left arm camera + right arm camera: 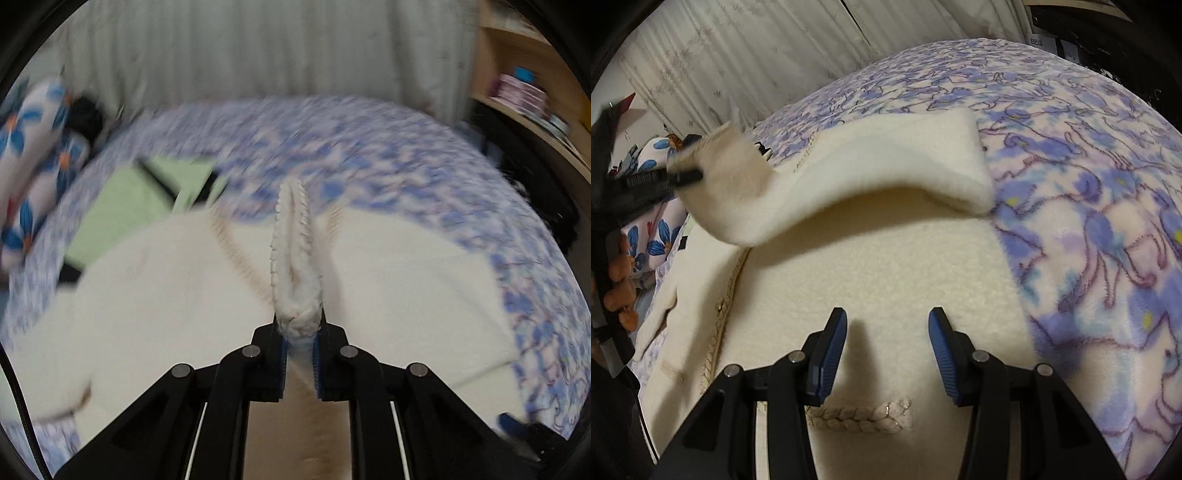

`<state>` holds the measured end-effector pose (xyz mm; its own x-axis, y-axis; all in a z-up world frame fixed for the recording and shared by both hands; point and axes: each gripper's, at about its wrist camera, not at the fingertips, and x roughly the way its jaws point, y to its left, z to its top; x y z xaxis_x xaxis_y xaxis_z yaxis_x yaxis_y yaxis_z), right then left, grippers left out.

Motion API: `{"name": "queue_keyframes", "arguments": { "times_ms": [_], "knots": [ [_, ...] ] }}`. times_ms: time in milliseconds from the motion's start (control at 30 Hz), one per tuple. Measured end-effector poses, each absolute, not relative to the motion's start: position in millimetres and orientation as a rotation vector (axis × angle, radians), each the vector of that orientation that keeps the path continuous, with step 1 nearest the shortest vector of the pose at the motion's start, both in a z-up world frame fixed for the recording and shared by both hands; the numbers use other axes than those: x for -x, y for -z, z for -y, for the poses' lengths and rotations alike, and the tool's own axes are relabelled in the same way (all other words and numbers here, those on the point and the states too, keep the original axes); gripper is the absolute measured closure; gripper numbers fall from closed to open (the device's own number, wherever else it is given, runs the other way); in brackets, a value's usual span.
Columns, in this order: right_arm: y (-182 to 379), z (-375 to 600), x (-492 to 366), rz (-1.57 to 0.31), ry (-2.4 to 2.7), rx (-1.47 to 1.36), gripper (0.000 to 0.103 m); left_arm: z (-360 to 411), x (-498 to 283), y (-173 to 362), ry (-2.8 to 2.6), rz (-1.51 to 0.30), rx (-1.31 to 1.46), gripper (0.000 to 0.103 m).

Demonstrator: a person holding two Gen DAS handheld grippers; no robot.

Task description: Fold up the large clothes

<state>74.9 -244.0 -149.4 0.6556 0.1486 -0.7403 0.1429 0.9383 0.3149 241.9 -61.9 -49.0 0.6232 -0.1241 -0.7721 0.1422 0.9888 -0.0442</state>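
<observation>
No brand name or label can be read; a small white tag with dark characters at the top right of the right wrist view is too small to make out. A light wooden shelf unit (524,62) at the right edge of the left wrist view holds a stack of purple and white items topped by something bright blue, all blurred.

The cream fleece garment with braided trim (886,258) lies spread on the bed's fleece blanket printed with blue and purple flowers (1089,184). The left gripper (299,328) has its jaws pressed together on a folded edge of the garment, whose stitched rim stands up in a loop ahead of the fingertips. In the right wrist view that gripper holds one sleeve lifted at the left, its far end still resting on the blanket.

The right gripper (887,314) hangs just above the garment's body with its blue-padded jaws spread, nothing between them.

A pale green folded cloth (140,199) lies beyond the garment, and a white pillow with blue flowers (33,155) sits at the far left.
</observation>
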Motion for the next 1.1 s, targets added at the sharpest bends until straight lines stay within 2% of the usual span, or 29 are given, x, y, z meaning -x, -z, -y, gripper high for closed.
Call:
{"name": "queue_keyframes", "arguments": {
  "times_ms": [200,267,333,467,667,833,867,933,1000,1033,1100],
  "knots": [
    [148,236,-80,-0.879,0.005,-0.313,0.050,3,-257,118,0.141,-1.077,0.150,0.070],
    [146,234,-80,-0.887,0.007,-0.298,0.050,-6,-257,122,0.155,-1.080,0.210,0.050],
    [142,233,-80,-0.896,-0.018,-0.309,0.050,-13,-258,121,0.169,-1.063,0.242,0.039],
    [121,237,-79,-0.876,-0.062,-0.332,0.050,-20,-267,117,0.210,-1.052,0.252,0.030],
    [82,272,-117,-0.820,-0.022,-0.345,0.045,-16,-296,134,0.240,-1.128,0.193,0.030],
    [98,316,-187,-0.887,0.056,-0.368,0.045,-6,-319,138,0.266,-1.141,0.155,0.033],
    [105,323,-199,-0.907,0.067,-0.384,0.045,-2,-322,137,0.280,-1.142,0.141,0.046],
    [124,342,-223,-0.943,0.102,-0.424,0.045,5,-325,137,0.308,-1.153,0.117,0.064],
    [143,358,-242,-0.979,0.119,-0.483,0.045,11,-328,134,0.285,-1.137,0.086,0.076],
    [149,364,-246,-0.978,0.110,-0.517,0.045,13,-330,132,0.277,-1.118,0.069,0.086],
    [151,367,-249,-0.946,0.091,-0.542,0.048,13,-331,126,0.281,-1.091,0.059,0.088]
  ]
}}
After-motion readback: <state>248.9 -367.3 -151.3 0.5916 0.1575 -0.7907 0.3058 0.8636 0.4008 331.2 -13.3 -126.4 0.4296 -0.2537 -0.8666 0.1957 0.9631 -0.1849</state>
